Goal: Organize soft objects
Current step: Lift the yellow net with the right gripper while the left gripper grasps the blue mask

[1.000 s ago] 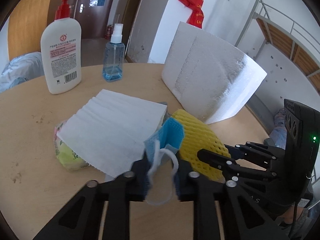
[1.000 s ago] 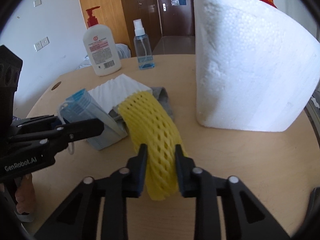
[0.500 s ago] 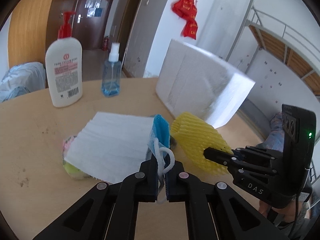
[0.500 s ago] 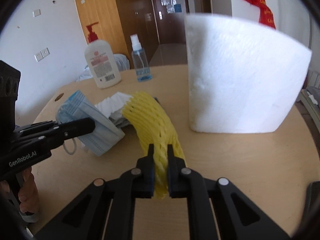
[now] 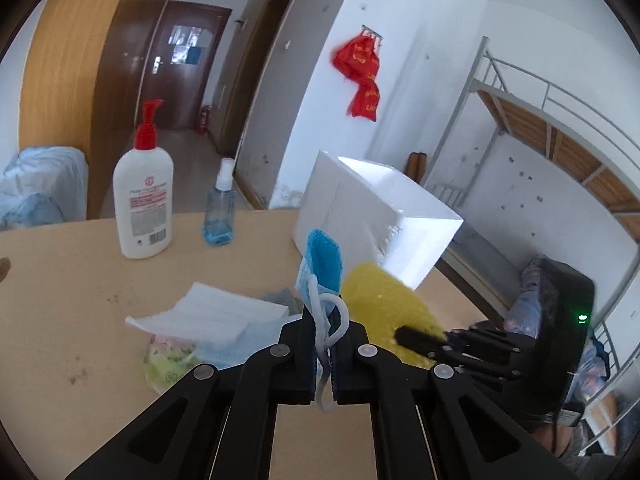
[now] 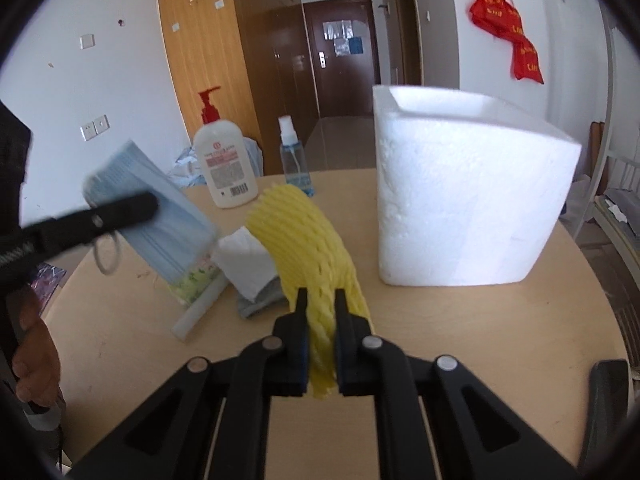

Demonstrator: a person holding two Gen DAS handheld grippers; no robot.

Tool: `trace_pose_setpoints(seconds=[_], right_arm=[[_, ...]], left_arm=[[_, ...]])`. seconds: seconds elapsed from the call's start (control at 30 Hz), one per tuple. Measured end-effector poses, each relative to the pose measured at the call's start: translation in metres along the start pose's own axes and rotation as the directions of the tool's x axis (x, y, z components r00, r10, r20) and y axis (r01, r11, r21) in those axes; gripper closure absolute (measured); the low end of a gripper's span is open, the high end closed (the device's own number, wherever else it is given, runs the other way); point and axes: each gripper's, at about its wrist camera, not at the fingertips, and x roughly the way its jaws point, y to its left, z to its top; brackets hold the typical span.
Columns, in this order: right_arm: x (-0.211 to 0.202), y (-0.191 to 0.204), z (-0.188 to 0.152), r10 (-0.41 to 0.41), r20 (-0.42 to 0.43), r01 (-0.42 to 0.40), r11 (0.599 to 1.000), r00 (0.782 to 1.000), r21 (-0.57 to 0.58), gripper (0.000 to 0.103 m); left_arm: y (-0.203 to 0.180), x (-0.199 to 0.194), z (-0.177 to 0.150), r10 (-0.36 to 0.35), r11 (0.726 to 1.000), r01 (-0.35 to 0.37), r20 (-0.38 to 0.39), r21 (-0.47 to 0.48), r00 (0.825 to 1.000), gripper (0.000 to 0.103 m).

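Yellow foam net is clenched in the right tool, above the worktop; the open foam box lies ahead-right, nearer this tool. Left tool grips masks.

R tongs clamp yellow foam net; L tongs grip masks.

My left claw pinches a stack of blue face masks, held edge-up above the table with a white ear loop dangling. My right claw clamps a yellow foam net sleeve (arched like a banana). Below lie white folded tissue, a grey cloth and a greenish packet.
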Motion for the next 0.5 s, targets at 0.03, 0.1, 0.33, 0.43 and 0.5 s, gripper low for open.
trace_pose_setpoints(seconds=[0.03,0.1,0.33,0.43,0.5], right_arm=[[-0.004,0.002,0.0,0.0,0.011,0.0,1.0,1.0,-0.002,0.091],[-0.011,0.003,0.001,0.001,0.027,-0.001,1.0,1.0,-0.005,0.091],[-0.028,0.01,0.001,0.001,0.072,0.0,1.0,0.997,-0.016,0.091],[-0.038,0.012,-0.001,0.003,0.094,-0.001,1.0,0.996,-0.016,0.091],[-0.043,0.012,0.0,0.006,0.107,-0.004,1.0,0.994,-0.016,0.091]], left_arm=[[-0.002,-0.002,-0.001,0.025,1.0,-0.025,0.007,0.013,1.0,0.098],[-0.005,-0.006,-0.001,0.024,0.999,-0.024,0.011,0.021,1.0,0.098],[-0.016,-0.032,-0.001,0.008,1.0,-0.009,0.049,0.023,0.999,0.098],[-0.022,-0.044,-0.002,0.038,0.998,-0.042,0.083,0.046,0.996,0.098],[-0.024,-0.053,-0.003,0.046,0.997,-0.052,0.101,0.05,0.994,0.098]])
